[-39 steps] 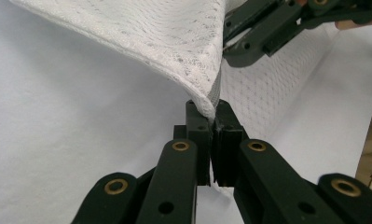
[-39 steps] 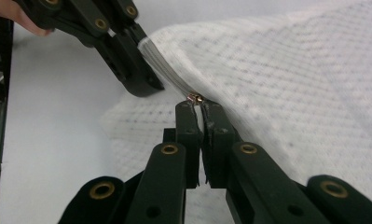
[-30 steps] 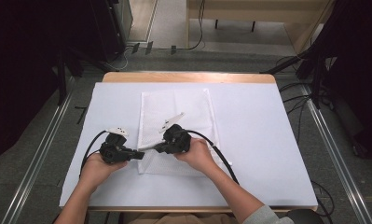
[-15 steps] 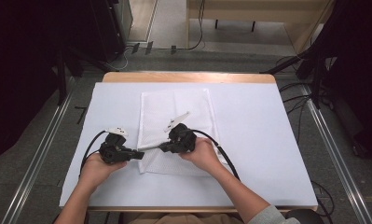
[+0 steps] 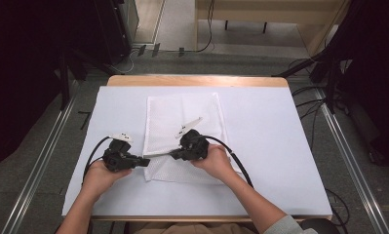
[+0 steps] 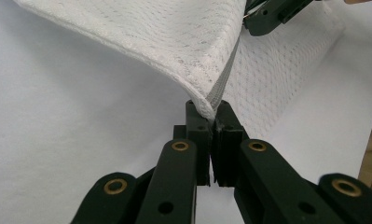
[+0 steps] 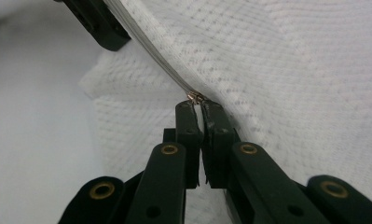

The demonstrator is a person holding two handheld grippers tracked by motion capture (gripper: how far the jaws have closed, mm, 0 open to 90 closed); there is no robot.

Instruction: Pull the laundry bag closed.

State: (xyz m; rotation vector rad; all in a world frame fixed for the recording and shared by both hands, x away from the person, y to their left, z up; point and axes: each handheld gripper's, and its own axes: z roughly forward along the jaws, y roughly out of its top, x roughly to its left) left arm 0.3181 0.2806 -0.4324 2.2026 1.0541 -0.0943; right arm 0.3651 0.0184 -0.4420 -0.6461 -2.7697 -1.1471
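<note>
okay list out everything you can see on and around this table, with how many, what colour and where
mesh bag: one, white, middle of the table on the sheet, near left corner lifted
zipper: one, pale grey, along the bag's near edge
zipper pull: one, brass-coloured, at the right gripper's tips
sheet: one, white, covering the tabletop
table: one, light wood, far edge showing
cables: several, black, on the floor at the right
left gripper: one, black, shut on the bag's corner
right gripper: one, black, shut on the zipper pull
hands: two, near edge
</note>
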